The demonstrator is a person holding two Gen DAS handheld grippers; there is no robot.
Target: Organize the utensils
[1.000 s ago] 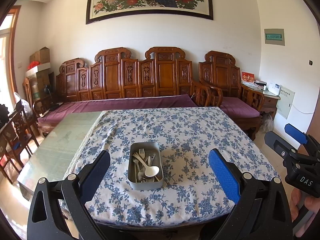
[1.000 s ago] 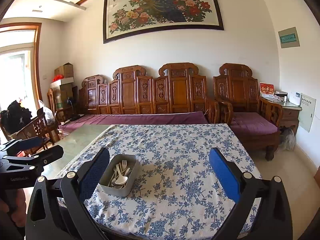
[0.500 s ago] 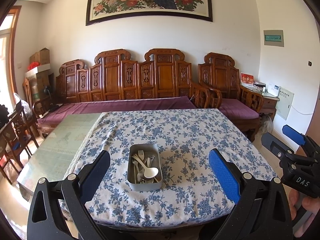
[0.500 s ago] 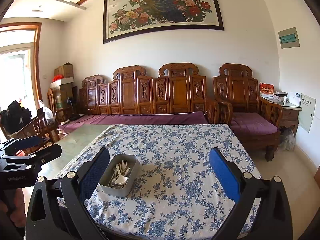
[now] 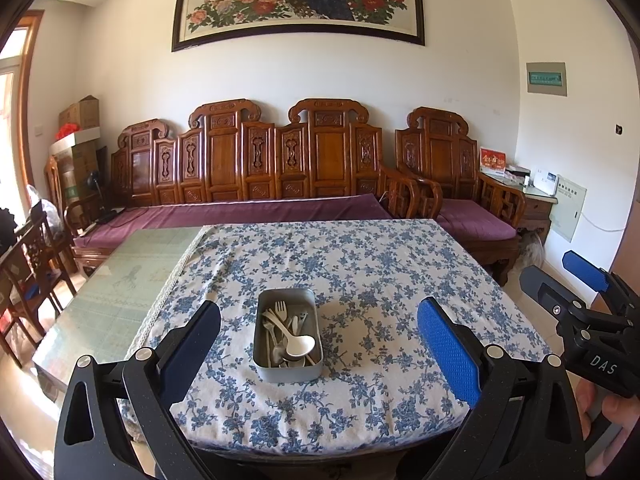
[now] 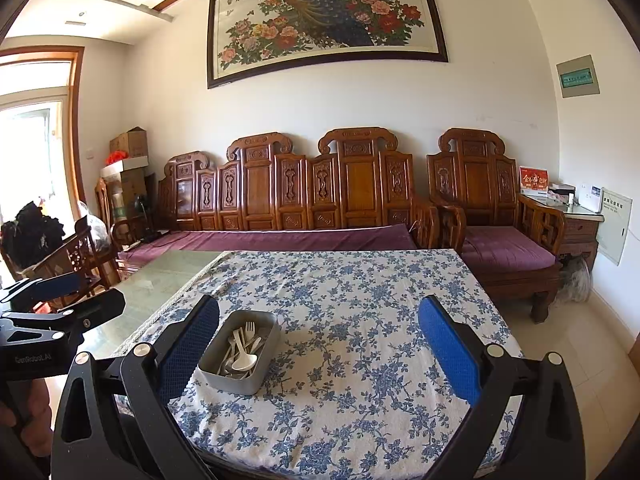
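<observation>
Sitting near the front edge of the table, the grey rectangular metal tin (image 5: 287,334) holds a loose heap of utensils: a white plastic spoon (image 5: 298,345), a pale fork (image 5: 280,309), and steel pieces under them. The tin rests on a soft blue-floral tablecloth (image 5: 360,272); bare glass tabletop (image 5: 132,280) shows to its left. I read my left gripper (image 5: 318,354) spread wide, empty, tin between its textured blue pads (image 5: 446,350). My right gripper (image 6: 318,354) is likewise wide and empty, tin just beside its left finger.
</observation>
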